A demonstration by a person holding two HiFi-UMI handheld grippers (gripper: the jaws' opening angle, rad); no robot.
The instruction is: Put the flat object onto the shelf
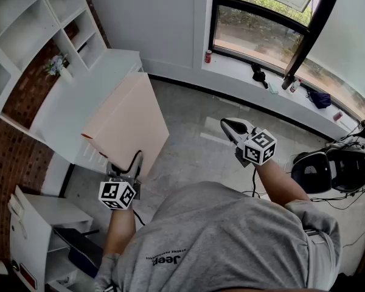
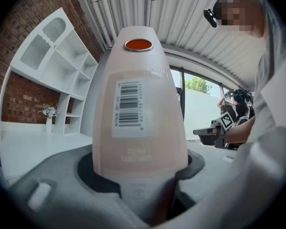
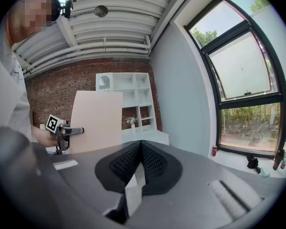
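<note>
Flat peach board (image 1: 129,123) is up in the air, its near edge pinched in my left gripper (image 1: 131,165), jaws clamped on it. The barcode label (image 2: 128,104) and orange sticker (image 2: 138,45) face that gripper's camera. The board hangs in front of the white counter (image 1: 73,102), not on the white shelf (image 1: 36,23). My right gripper (image 1: 232,128) is well apart from the board, jaws pressed together and empty. A red can (image 1: 208,56) stands on the window sill (image 1: 243,72).

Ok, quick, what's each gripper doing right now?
Left gripper: closed on the edge of the pink flat board.
Right gripper: closed, holding nothing.
</note>
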